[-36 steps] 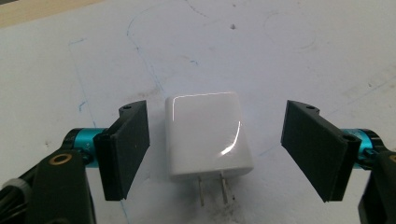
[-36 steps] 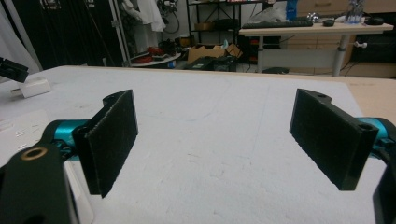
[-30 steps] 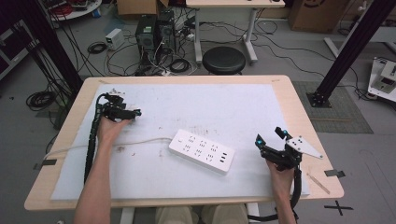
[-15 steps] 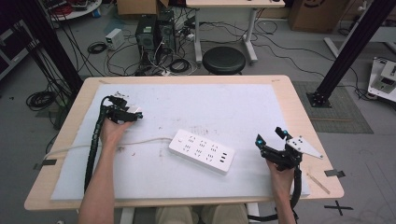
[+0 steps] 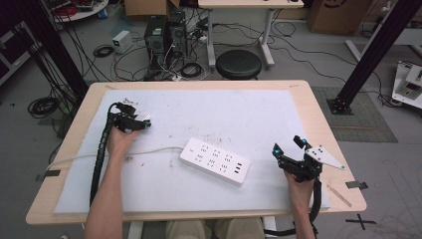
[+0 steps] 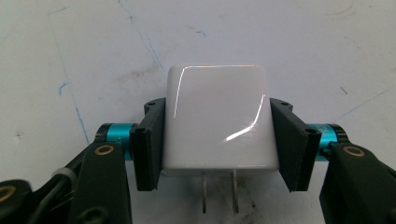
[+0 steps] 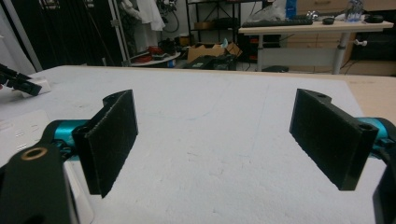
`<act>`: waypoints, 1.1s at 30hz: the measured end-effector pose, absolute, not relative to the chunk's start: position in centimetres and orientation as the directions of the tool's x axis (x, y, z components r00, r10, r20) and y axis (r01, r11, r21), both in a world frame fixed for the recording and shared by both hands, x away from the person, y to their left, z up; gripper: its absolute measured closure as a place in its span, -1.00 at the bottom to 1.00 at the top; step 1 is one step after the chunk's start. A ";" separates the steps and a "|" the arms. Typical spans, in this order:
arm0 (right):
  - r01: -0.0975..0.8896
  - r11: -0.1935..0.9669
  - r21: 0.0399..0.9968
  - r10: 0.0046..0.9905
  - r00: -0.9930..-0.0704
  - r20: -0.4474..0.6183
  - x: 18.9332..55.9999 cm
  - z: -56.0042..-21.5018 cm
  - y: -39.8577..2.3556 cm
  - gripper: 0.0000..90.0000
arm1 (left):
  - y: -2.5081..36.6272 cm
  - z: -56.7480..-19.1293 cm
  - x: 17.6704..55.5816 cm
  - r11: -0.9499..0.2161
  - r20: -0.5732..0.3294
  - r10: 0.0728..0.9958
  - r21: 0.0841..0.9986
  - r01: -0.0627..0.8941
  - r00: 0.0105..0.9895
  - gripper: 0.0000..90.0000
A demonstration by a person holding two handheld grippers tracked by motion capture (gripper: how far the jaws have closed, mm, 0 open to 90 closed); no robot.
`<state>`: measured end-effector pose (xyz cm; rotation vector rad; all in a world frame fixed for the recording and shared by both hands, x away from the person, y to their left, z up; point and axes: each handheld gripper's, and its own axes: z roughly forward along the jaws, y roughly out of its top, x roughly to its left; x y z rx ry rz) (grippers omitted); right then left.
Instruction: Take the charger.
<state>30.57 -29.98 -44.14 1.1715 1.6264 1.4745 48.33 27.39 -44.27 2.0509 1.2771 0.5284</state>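
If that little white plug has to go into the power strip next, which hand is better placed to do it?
Probably the left. The left gripper is clamped on the plug, prongs showing. The right gripper is open and empty, beside the power strip, so it could steady it.

black two-jaw gripper (image 5: 288, 145) bodies with teal collars, brass screws, ribbed black cables, bare forearms

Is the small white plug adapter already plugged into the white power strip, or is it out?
Out: the left gripper holds the adapter, prongs bare, apart from the strip.
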 end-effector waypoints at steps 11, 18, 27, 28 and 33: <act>0.197 -0.031 0.980 0.910 -0.400 0.109 30.6 -44.1 -30.0 -0.66 | 27.1 -43.8 48.0 -0.309 0.013 0.906 0.705 0.638 0.424 -0.05; 0.193 -0.029 0.981 0.908 -0.405 0.107 30.6 -44.2 -30.0 -0.66 | 27.2 -42.3 47.0 -0.290 0.007 0.908 0.732 0.616 0.419 -0.05; 0.212 -0.027 0.977 0.907 -0.405 0.113 30.7 -44.2 -29.9 -0.66 | 26.1 -39.5 44.3 -0.325 0.017 0.875 0.760 0.562 0.484 -0.05; 0.208 -0.024 0.978 0.907 -0.407 0.109 30.8 -44.2 -29.9 -0.66 | 25.8 -39.0 43.5 -0.328 0.018 0.868 0.771 0.546 0.497 -0.05; 0.210 -0.021 0.978 0.903 -0.417 0.108 30.8 -44.2 -29.9 -0.65 | 24.8 -38.3 42.4 -0.352 0.035 0.851 0.779 0.519 0.525 -0.05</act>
